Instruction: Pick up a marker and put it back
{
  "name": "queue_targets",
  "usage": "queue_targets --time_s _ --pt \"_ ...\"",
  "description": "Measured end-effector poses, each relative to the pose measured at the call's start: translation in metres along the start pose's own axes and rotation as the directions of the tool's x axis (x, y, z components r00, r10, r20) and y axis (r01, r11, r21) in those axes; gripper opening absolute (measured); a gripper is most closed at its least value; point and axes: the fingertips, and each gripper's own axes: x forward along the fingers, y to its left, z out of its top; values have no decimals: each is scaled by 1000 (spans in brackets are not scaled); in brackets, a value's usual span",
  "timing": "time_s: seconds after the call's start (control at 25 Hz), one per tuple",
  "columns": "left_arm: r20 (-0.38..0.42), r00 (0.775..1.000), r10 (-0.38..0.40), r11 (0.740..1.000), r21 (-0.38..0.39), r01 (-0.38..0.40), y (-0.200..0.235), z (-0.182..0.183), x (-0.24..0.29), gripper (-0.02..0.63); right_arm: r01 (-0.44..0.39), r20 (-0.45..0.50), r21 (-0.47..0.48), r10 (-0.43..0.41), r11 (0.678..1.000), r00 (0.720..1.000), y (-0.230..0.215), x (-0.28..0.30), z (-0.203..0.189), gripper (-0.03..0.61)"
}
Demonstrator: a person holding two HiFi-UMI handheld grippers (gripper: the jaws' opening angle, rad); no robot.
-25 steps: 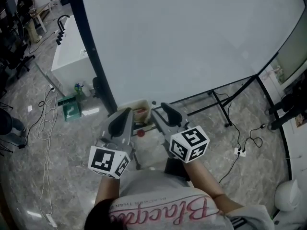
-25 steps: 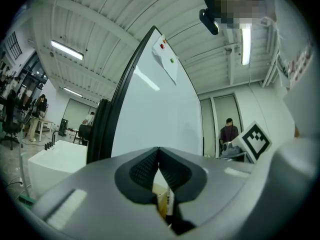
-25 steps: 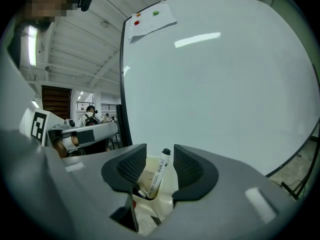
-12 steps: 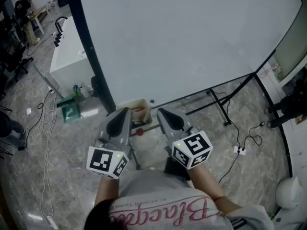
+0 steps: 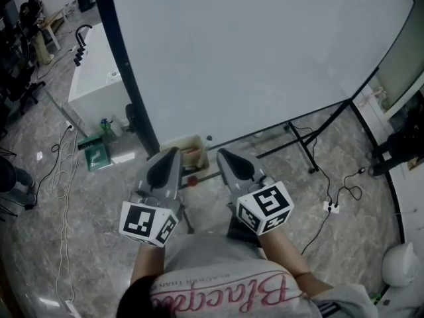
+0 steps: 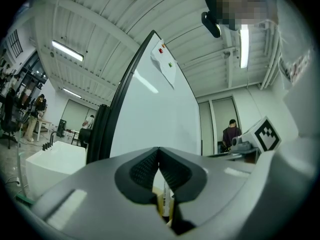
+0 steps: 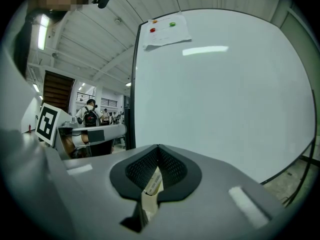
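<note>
A small beige box [image 5: 193, 152] with markers in it sits on the ledge at the foot of the whiteboard [image 5: 265, 58]. A red-tipped thing [image 5: 192, 182] lies just below the box. My left gripper [image 5: 173, 154] hangs at the box's left side, my right gripper [image 5: 222, 155] at its right. In the left gripper view the jaws [image 6: 159, 151] meet at the tips, and a labelled marker [image 6: 166, 204] shows beyond them. The right gripper [image 7: 158, 148] is likewise shut with nothing pinched, and a labelled marker [image 7: 152, 183] shows past its jaws.
The whiteboard's black stand legs [image 5: 305, 144] spread over the marble floor to the right, near a power strip [image 5: 329, 209]. A white cabinet [image 5: 96, 78], a green item [image 5: 96, 152] and loose cables [image 5: 59, 177] lie to the left. People stand far off.
The right gripper's jaws, spread apart a second ago, have come together. Both grippers have held nearly the same place by the box.
</note>
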Motion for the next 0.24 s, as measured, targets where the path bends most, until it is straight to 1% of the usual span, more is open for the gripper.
queue_targets --time_s 0.24 --pt "-1 1000 -4 1000 0 4 -4 1 -3 -5 -1 10 16 1 1000 1000 5 -4 2 2"
